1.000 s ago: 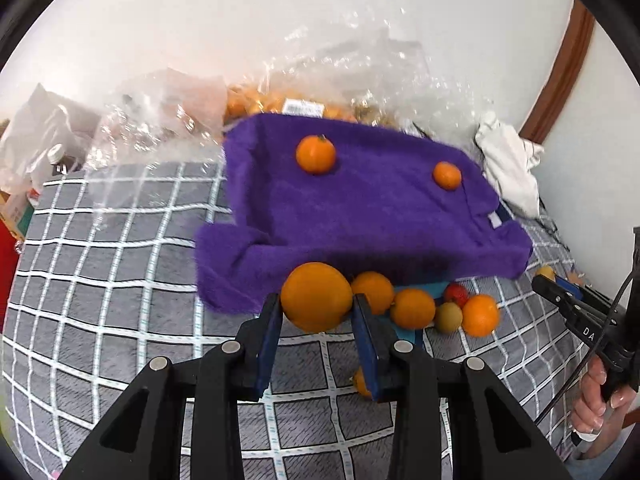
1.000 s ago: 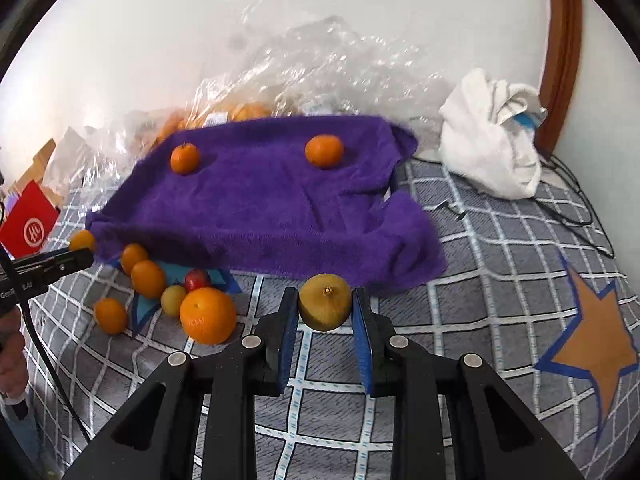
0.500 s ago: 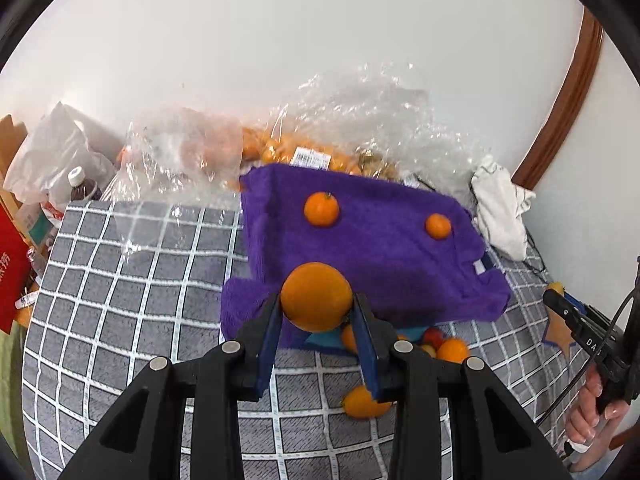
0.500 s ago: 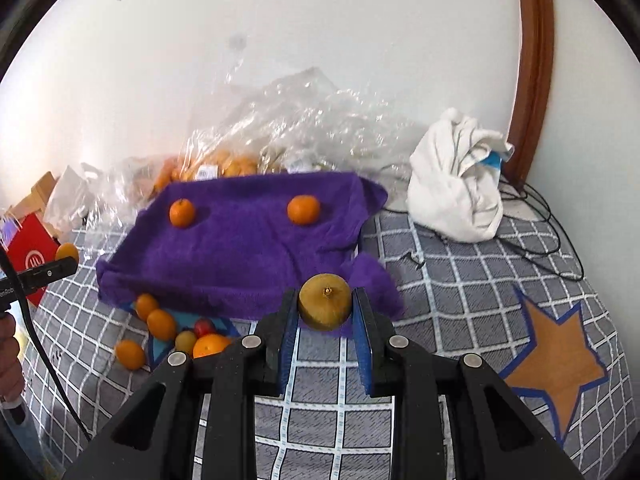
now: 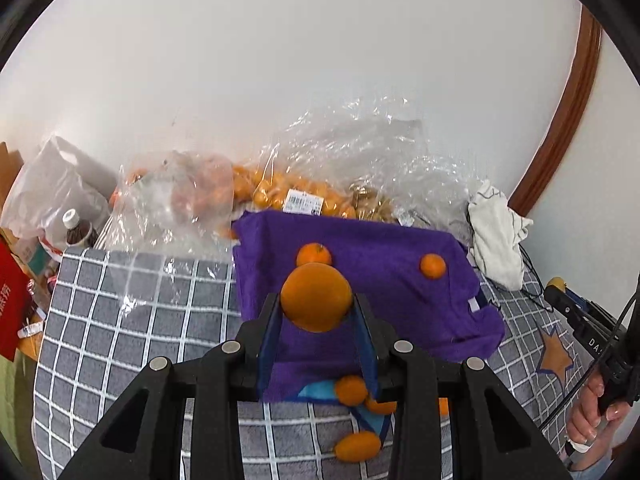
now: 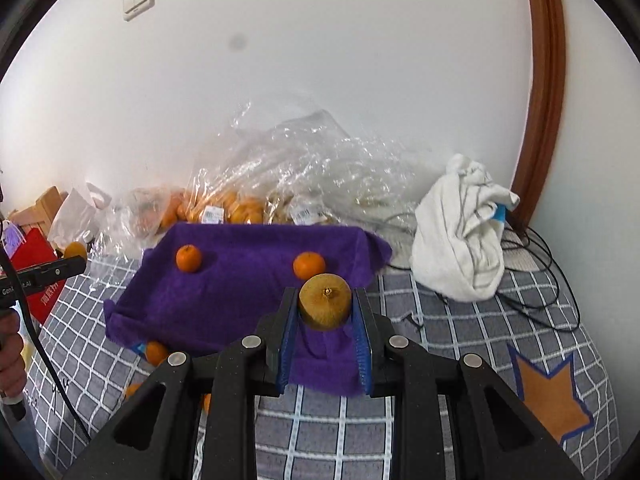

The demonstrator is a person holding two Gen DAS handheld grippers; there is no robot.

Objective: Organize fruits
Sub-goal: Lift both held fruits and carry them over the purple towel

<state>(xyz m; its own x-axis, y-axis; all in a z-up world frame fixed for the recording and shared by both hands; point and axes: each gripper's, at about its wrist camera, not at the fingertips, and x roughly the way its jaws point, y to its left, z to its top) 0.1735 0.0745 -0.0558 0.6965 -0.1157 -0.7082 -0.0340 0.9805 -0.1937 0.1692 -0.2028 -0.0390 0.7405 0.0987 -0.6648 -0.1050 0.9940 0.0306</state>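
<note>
My left gripper is shut on a large orange, held in the air above the near edge of a purple towel. Two small tangerines lie on that towel. More small oranges lie on a blue patch below the towel's front edge. In the right wrist view my right gripper is shut on a yellow-brown round fruit, raised over the purple towel, where the same two tangerines sit.
The grey checked bed cover carries clear plastic bags of oranges against the white wall. A white cloth bundle and black cables lie at the right. A red box and a bottle stand left.
Both grippers have risen with their fruit still clamped. The towel and the loose oranges now look smaller and lower in both views, and more of the wall shows.
</note>
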